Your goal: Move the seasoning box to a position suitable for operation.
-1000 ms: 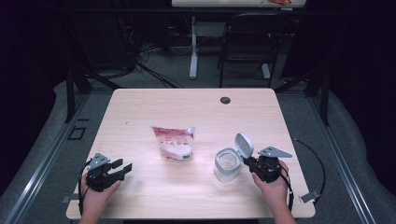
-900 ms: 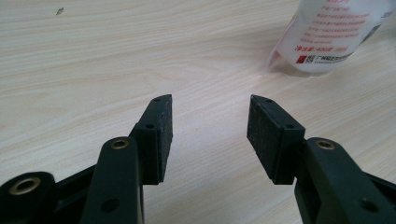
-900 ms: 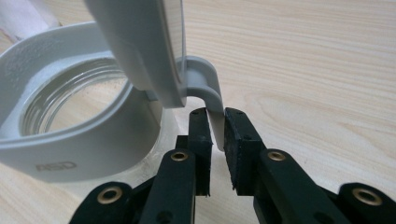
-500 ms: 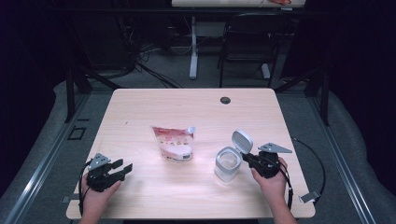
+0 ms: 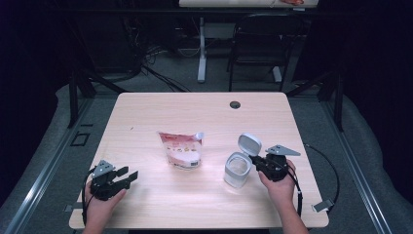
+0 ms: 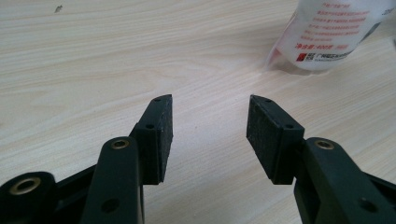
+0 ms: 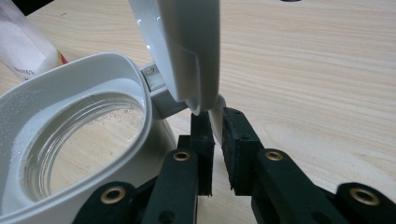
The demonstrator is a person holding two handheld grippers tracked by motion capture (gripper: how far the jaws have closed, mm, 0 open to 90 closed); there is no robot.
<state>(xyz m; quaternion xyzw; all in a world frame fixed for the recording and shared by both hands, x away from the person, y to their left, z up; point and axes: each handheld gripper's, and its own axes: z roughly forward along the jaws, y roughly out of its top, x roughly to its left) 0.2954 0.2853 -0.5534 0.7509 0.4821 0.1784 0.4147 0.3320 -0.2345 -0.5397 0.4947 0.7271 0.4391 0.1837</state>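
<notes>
Nothing much has shifted since a second ago except the right tool (image 5: 260,165), whose jaws have just been closing, then easing, on the hinged lid (image 7: 180,51) tab of the clear glass jar (image 5: 237,170). Left tool (image 5: 127,177) rests at the surface's (image 5: 204,109) near edge, jaws wide and empty. Farther off, mid-surface, lies a pink-and-white pouch (image 5: 181,148).
</notes>
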